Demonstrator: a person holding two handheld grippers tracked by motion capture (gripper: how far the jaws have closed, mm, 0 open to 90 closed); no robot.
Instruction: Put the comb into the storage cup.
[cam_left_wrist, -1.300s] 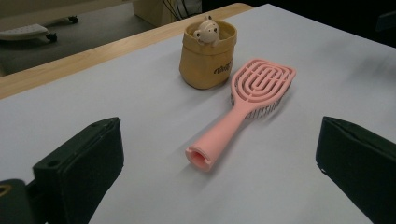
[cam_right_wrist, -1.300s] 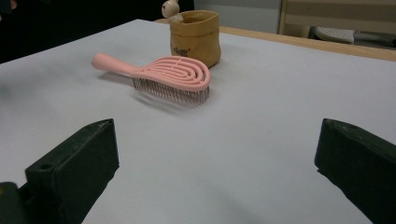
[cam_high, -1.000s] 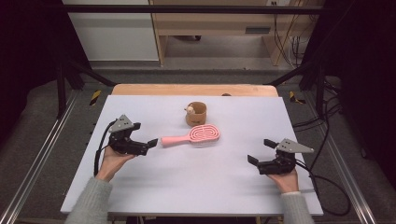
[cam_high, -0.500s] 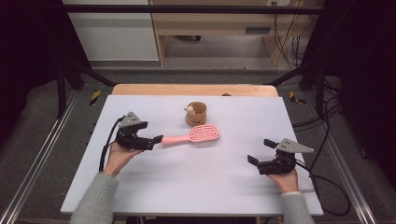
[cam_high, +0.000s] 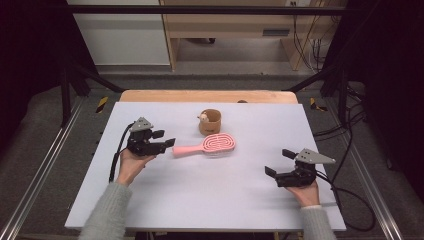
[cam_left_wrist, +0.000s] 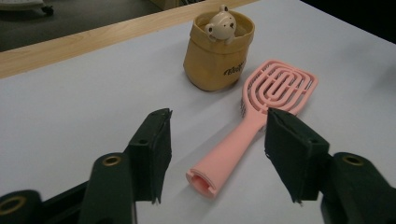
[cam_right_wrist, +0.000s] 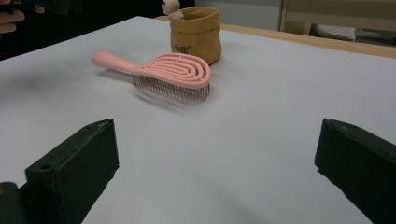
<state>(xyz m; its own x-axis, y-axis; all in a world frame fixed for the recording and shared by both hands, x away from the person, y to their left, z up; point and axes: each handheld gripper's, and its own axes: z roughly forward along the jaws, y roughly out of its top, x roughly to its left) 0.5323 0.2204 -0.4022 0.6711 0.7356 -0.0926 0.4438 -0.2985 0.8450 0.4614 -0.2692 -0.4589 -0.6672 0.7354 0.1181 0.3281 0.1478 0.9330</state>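
Two jaws of left gripper (cam_left_wrist: 212, 154) spread wide, holding nothing; butt end of pink plastic hairbrush (cam_left_wrist: 254, 130) lies between them, untouched, bristles down on worktop. Right gripper (cam_high: 281, 162) well apart at right, jaws wide open, empty. Tan fabric pouch (cam_high: 210, 121) just behind brush head, upright, small cream bear figure (cam_left_wrist: 221, 24) peeking over rim. Pale grey worktop (cam_high: 210, 200), wooden strip along far edge; dark floor, cables beyond.

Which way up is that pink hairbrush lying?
Bristles down. In the right gripper view the pink hairbrush rests on its bristles with the slotted back facing up; its handle end lies between the open left gripper's fingers.
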